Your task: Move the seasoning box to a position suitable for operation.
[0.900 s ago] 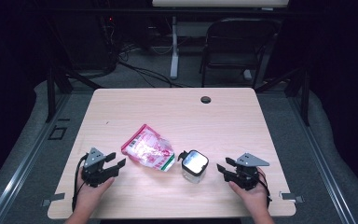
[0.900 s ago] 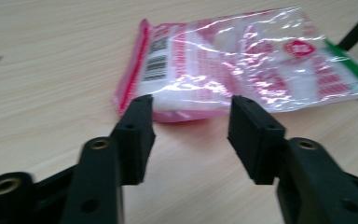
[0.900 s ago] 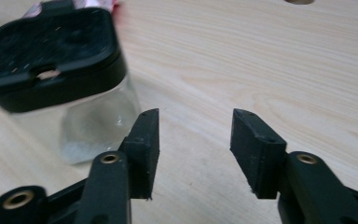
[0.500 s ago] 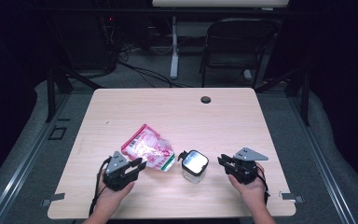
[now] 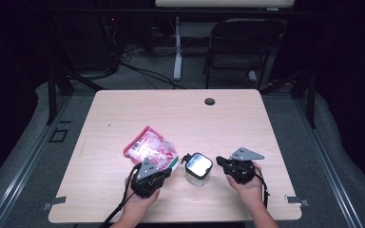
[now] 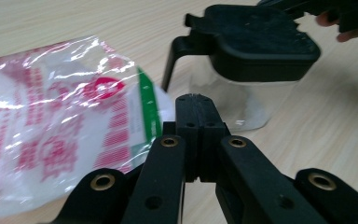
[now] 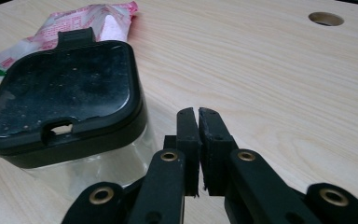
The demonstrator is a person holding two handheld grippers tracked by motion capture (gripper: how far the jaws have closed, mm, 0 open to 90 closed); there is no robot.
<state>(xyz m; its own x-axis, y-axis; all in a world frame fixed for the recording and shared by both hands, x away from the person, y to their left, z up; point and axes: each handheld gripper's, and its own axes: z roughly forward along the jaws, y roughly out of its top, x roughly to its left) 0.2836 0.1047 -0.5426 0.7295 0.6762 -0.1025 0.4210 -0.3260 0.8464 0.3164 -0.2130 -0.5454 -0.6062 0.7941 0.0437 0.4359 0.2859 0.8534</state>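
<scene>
Left gripper [image 5: 167, 172]: jaws pressed flat together, nothing between them; I have it low over the table, tips at the near corner of the bag.
Right gripper [image 5: 222, 165]: jaws clenched to a hairline gap, empty; it sits just beside the jar on that side.
Bag [image 5: 149, 148]: clear pouch with red and green print, lying flat; long axis runs diagonally, up and away to the left from my left tips. In the left gripper view its green-edged end [image 6: 147, 109] lies just left of the jaws.
Jar [image 5: 198, 168]: clear body, black square lid, upright between my two grippers, near the bag's near end but I cannot tell whether they touch. Its handle [image 6: 173, 58] faces the left gripper.
Nearer hand: left for the bag; the right is closest to the jar.
Relation that matters: bag lies forward-left of the left tips, jar forward-right.
My read: jaws must part before either can grip.
Table [image 5: 247, 118]: pale wood, cable hole [image 5: 210, 101] at far edge.
</scene>
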